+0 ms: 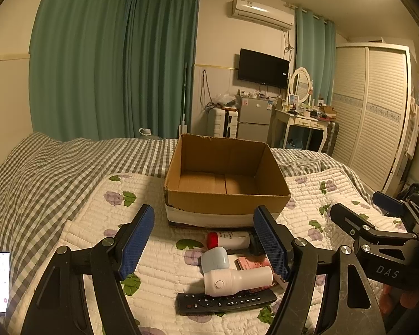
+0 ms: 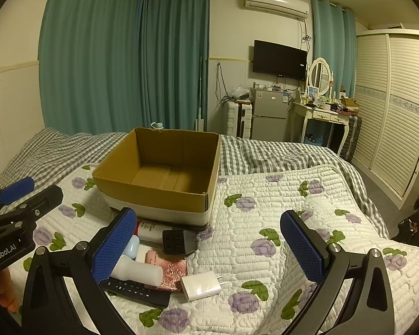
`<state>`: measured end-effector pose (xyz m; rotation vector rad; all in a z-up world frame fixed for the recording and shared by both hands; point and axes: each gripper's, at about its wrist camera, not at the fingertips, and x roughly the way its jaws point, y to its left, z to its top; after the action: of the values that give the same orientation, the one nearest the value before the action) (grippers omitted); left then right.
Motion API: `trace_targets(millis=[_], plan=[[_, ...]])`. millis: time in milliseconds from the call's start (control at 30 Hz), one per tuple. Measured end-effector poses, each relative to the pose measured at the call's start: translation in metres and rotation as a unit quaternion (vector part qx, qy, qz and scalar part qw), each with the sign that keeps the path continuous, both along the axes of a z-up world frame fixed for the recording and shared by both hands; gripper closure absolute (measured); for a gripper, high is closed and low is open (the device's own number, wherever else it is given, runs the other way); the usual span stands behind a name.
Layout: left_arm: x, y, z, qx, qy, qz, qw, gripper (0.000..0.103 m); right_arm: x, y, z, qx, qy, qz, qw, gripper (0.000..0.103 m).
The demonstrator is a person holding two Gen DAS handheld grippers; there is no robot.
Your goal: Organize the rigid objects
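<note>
I find the box (image 1: 226, 178) open-topped and unobstructed; clutter (image 1: 231, 268) crowds its near wall; quilt (image 2: 279, 195) rightward lies free.

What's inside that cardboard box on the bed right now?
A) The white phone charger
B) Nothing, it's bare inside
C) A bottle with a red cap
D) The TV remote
B. Both wrist views show only the bare brown floor of the cardboard box; the remote, the white charger and the red-capped bottle all lie on the quilt in front of it.
</note>
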<state>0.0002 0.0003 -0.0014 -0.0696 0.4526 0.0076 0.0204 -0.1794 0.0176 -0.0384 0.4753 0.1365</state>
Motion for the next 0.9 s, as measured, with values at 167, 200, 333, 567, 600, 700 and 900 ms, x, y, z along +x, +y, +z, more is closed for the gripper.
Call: trace_targets(millis=[167,200,333,567,600,700,900], plan=[[0.0002,-0.0001,-0.0007,0.000,0.001,0.001,1.0000,0.027,-0.0019,0.0005,0.0000,0.001,0.000,0.002,1.000,0.000],[0.0002,0.0000,-0.0004,0.000,0.001,0.001,1.0000,0.027,-0.0013,0.0005,0.0006,0.000,0.000,0.001,1.000,0.000],[0.0004,0.0000,-0.0009,0.000,0.002,0.001,1.0000,0.027,-0.0011,0.0018,-0.0050,0.001,0.002,0.005,1.000,0.000],[0.0001,0.0011,-0.0018,0.001,0.002,0.001,1.0000,0.027,-0.0011,0.0028,-0.0020,0.000,0.005,0.012,1.000,0.000],[0.0003,0.0012,-0.0009,0.000,0.002,0.001,1.0000,0.027,-0.0012,0.0029,-0.0022,0.000,0.005,0.012,1.000,0.000],[0.0003,0.0013,-0.0008,0.000,0.002,0.001,1.0000,0.027,-0.0003,0.0025,-0.0016,0.000,0.007,0.011,1.000,0.000],[0.0004,0.0015,-0.0006,0.000,0.002,0.000,1.0000,0.027,-0.0007,0.0025,-0.0022,0.000,0.007,0.012,1.000,0.000]])
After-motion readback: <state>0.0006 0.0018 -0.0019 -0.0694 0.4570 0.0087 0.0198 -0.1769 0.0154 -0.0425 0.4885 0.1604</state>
